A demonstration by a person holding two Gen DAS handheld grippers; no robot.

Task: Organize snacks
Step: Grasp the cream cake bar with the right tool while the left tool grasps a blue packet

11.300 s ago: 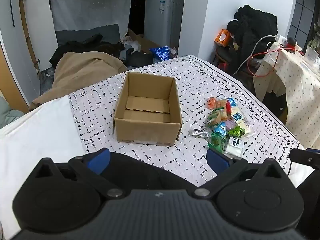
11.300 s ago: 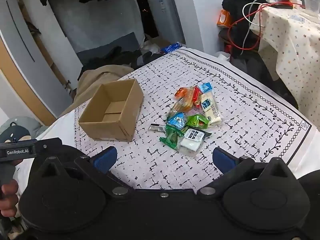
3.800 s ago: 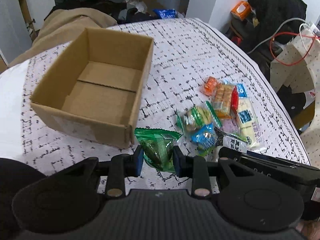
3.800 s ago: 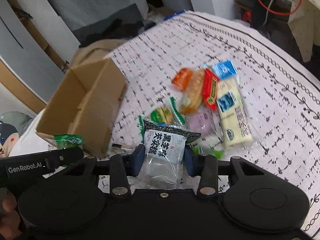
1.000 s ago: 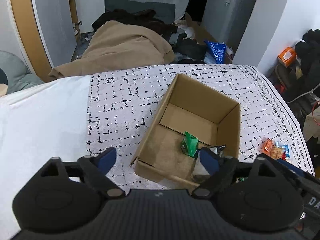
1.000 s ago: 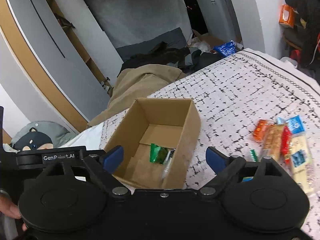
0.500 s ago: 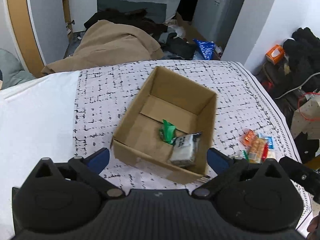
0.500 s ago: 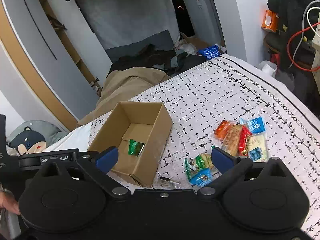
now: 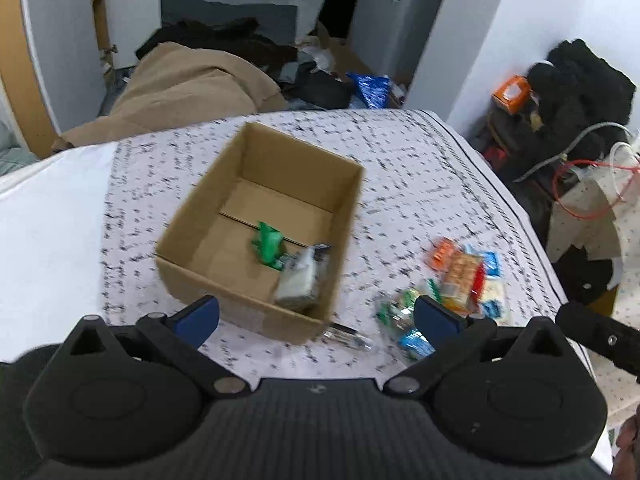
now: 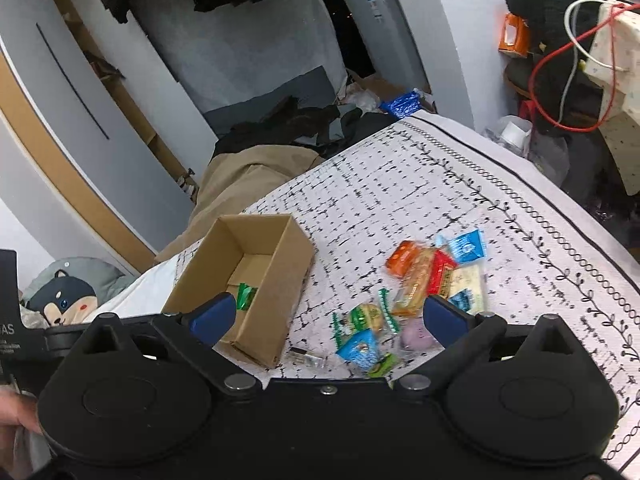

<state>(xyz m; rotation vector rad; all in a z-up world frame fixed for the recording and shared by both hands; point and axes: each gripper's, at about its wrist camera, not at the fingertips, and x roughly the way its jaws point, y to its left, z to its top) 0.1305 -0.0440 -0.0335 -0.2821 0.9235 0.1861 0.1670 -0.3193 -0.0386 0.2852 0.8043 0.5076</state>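
An open cardboard box (image 9: 224,216) (image 10: 296,264) sits on the patterned cloth. In it lie a green snack packet (image 9: 267,245) (image 10: 246,294) and a clear white packet (image 9: 299,280). A pile of several snacks (image 9: 460,276) (image 10: 424,280) lies to the box's right, with a small clear wrapper (image 9: 348,339) (image 10: 306,358) by the box corner. My left gripper (image 9: 316,318) is open and empty, above the box's near edge. My right gripper (image 10: 328,316) is open and empty, above the near side of the pile.
The patterned cloth (image 10: 440,184) covers a bed or table with a white sheet (image 9: 48,216) at the left. A beige blanket (image 9: 180,80), clothes and a white appliance (image 9: 400,12) lie beyond. A cluttered side table with red cable (image 10: 560,80) stands at the right.
Both grippers, open and empty, have swung right from the box toward the snack pile. The two packets stay in the box.
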